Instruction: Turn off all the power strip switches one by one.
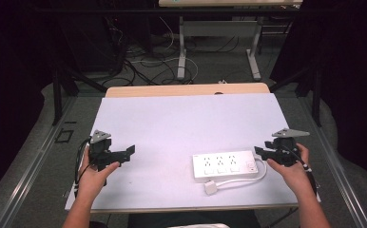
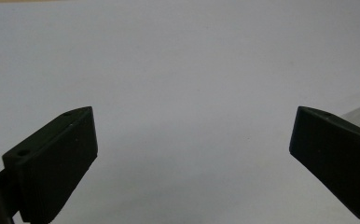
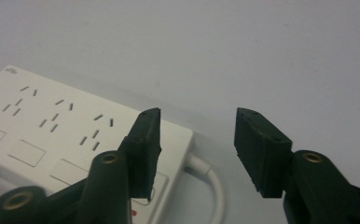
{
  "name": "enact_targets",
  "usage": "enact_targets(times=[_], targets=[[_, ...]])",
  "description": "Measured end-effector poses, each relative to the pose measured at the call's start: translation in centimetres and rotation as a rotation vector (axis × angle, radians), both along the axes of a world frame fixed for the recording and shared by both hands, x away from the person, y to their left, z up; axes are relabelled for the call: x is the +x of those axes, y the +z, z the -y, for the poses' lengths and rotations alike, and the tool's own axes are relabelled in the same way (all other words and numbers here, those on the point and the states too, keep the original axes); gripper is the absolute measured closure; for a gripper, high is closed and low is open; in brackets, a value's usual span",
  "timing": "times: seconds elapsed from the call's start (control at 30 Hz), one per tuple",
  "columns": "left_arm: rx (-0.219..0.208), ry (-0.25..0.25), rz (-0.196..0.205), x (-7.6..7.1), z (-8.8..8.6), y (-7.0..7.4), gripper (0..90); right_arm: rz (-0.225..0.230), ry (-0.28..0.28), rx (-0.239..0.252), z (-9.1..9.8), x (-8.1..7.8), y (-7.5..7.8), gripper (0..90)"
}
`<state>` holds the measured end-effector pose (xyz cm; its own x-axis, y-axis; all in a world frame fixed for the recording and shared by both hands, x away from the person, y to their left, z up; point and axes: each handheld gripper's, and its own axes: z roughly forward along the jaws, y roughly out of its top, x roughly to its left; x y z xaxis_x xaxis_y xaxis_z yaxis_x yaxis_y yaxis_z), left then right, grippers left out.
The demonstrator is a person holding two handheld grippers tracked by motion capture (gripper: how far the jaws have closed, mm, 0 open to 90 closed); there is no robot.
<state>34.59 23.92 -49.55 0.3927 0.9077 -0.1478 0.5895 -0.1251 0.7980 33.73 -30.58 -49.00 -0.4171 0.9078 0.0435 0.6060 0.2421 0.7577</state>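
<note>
right tongs (image 3: 197,140) half open, empty, at power strip (image 1: 225,165) cord end | left tongs (image 2: 192,154) wide, empty | I'd straddle that end squarely before squeezing

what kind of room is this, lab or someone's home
Most likely a lab or recording workspace: dark curtains surround the white table, loose cables sprawl across the floor behind it, and only a power strip lies on it.

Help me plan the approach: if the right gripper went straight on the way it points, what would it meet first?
Probably the white plastic power strip: the right gripper points left at its cable end. Between its open jaws only white tabletop shows, so it might just pass behind.
</note>
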Motion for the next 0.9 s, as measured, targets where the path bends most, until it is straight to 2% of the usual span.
enact_targets(times=[0.27, 0.47, 0.57, 0.7, 0.9], targets=[[0.003, -0.001, 0.001, 0.0, 0.0, 0.0, 1.0, -0.045, 0.064, 0.002, -1.4, -0.3, -0.3, 75.9], [0.003, -0.004, -0.001, -0.1, 0.1, 0.1, 1.1, -0.074, 0.077, -0.007, -2.2, -0.6, -0.5, 88.9], [0.002, -0.005, -0.002, 0.0, 0.2, 0.1, 1.2, -0.093, 0.089, -0.02, -2.6, -1.0, -0.7, 90.0], [-0.002, -0.003, 0.001, -0.1, 0.1, 0.2, 1.2, -0.102, 0.088, -0.006, -2.3, -1.4, -1.2, 90.0], [-0.004, -0.003, -0.002, -0.1, 0.0, 0.2, 1.3, -0.117, 0.088, -0.012, -1.9, -1.6, -1.9, 90.0]])
